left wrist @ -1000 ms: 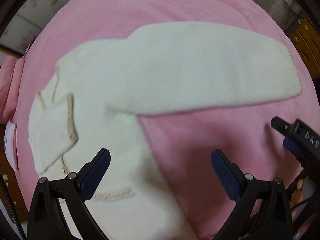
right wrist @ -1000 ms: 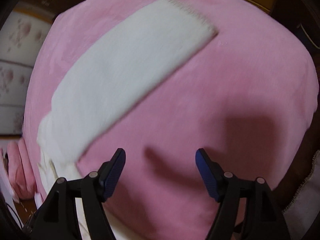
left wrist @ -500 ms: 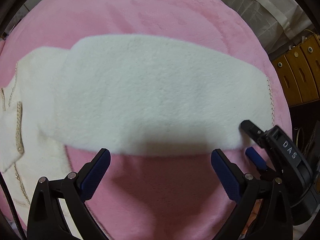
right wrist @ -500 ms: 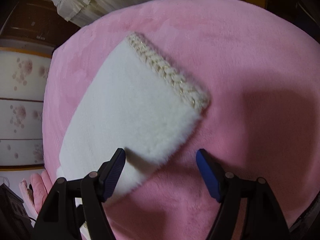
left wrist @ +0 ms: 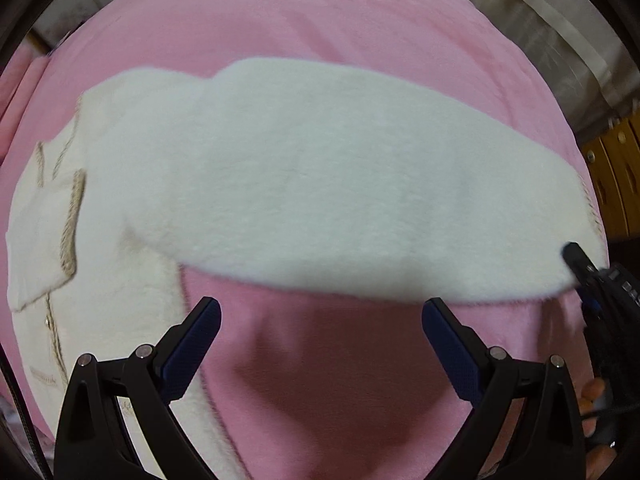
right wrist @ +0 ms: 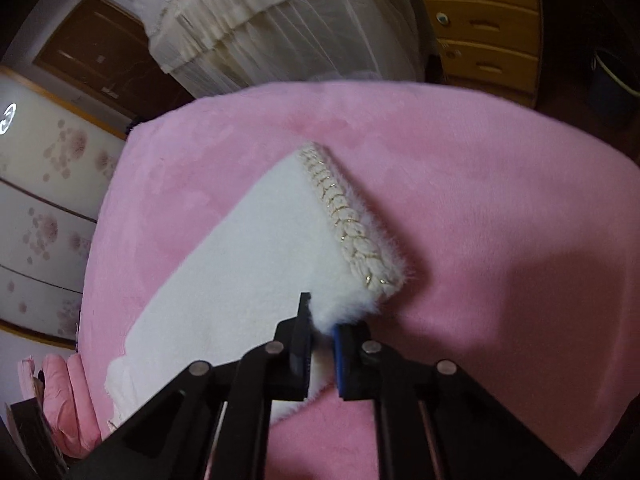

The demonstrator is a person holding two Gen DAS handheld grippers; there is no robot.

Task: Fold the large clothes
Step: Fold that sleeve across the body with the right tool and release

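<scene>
A white fluffy jacket (left wrist: 100, 240) with beige braided trim lies on a pink blanket (left wrist: 320, 40). Its sleeve (left wrist: 340, 200) stretches to the right across the blanket. My left gripper (left wrist: 320, 308) hovers open over the pink blanket, just below the sleeve's near edge, with nothing between its fingers. At the sleeve's far right end my right gripper (left wrist: 588, 276) bites the near corner. In the right wrist view the right gripper (right wrist: 324, 320) has its jaws closing, pads pressing the sleeve (right wrist: 240, 280) edge beside the braided cuff (right wrist: 348, 224).
The pink blanket (right wrist: 480, 200) covers a bed. Beyond it stand wooden drawers (right wrist: 480, 20) and a pale curtain (right wrist: 260, 20). A floral-panelled wardrobe (right wrist: 40, 200) and a pink pillow (right wrist: 68, 392) lie at the left. Fingers of a hand (left wrist: 592, 392) show behind the right gripper.
The right gripper has come down to the sleeve's cuff corner and closed on it. The left gripper slid along to the sleeve's near edge and stays open.
</scene>
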